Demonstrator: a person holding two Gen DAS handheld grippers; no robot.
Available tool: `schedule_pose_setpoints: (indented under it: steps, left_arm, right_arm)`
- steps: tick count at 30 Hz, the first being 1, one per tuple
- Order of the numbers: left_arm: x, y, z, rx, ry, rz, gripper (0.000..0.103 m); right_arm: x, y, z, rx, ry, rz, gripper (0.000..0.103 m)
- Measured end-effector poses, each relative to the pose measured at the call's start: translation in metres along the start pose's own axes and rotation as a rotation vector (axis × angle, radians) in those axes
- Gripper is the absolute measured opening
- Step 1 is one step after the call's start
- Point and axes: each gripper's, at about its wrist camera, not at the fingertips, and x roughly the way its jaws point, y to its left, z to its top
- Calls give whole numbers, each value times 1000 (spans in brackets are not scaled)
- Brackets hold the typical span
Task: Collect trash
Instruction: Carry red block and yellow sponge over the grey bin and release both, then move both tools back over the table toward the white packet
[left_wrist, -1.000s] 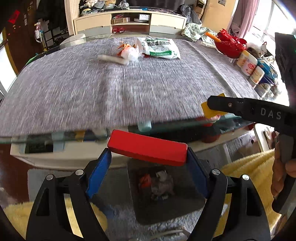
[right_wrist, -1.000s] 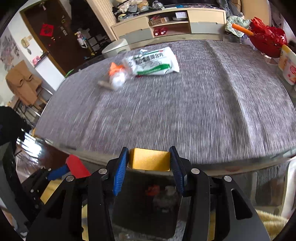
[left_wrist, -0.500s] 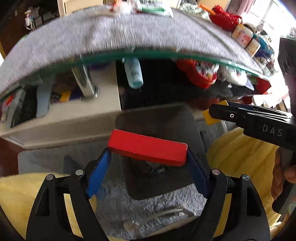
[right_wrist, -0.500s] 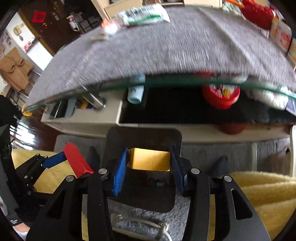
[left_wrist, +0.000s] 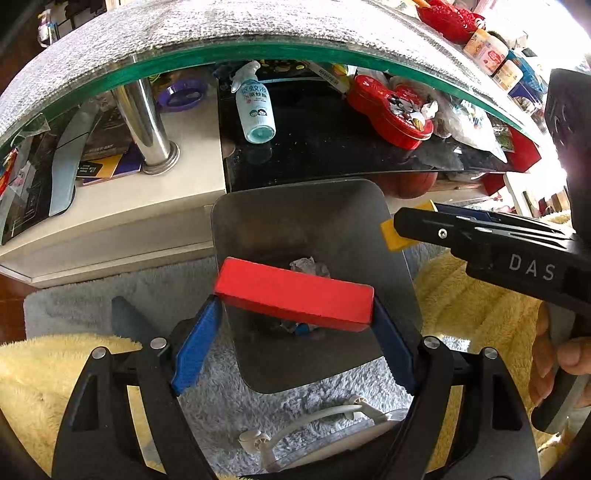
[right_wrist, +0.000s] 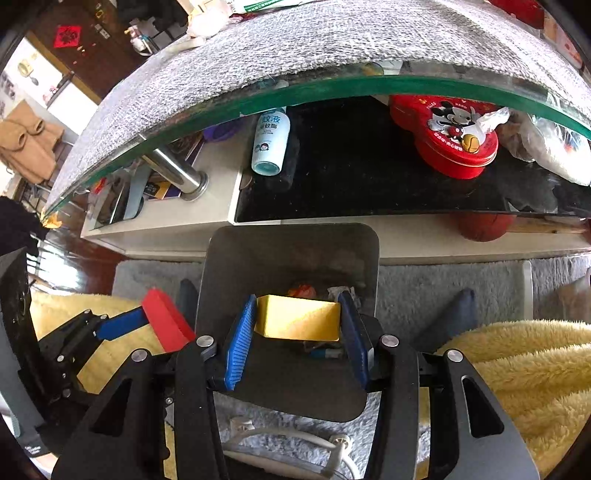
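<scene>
Left wrist view: the left claw (left_wrist: 293, 317) pinches a red block (left_wrist: 293, 293) between its blue fingers (left_wrist: 194, 349), holding it over the open dark bin (left_wrist: 255, 206) that stands on the grey rug (left_wrist: 92, 288) below the glass surface (left_wrist: 221, 51). Crumpled paper (left_wrist: 310, 266) already lies inside the bin. The block looks rigid, light and smooth-faced, so a squeeze across its flat ends suits it.

Right wrist view: the right claw (right_wrist: 297, 332) is pressed on a yellow block (right_wrist: 299, 317), also above the bin (right_wrist: 288, 251), with orange scrap (right_wrist: 301, 291) showing beneath. It seems equally stiff and light; flat sides give sure purchase. More wrappers (right_wrist: 207, 24) remain far back on the surface (right_wrist: 332, 40).
</scene>
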Motion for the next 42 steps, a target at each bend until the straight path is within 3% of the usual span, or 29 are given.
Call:
schedule_pose_setpoints:
  steps: [2,4,6,23,33,42]
  left_arm:
    - [-1,2,2,-12,-2,3,76]
    - [-2,3,3,-17,-2,11,78]
    - [-4,4,4,-19,-6,21,81]
    - [-33,17,22,-58,-75,4,81]
    - [-67,34,60,-87,-159,9,81]
    - [-78,55,108,-116,-211,34,81]
  right_arm:
    - [1,0,1,3,-2,-16,52]
    - [0,-2,2,16,-13,-35,70]
    - [-2,-5,3,24,-19,-49,73]
    - [-33,-5,22,51,-82,-11,73]
    - [-72,-6,69,53,-195,-21,73]
    - [-69,-8,124,43,-229,-39,73]
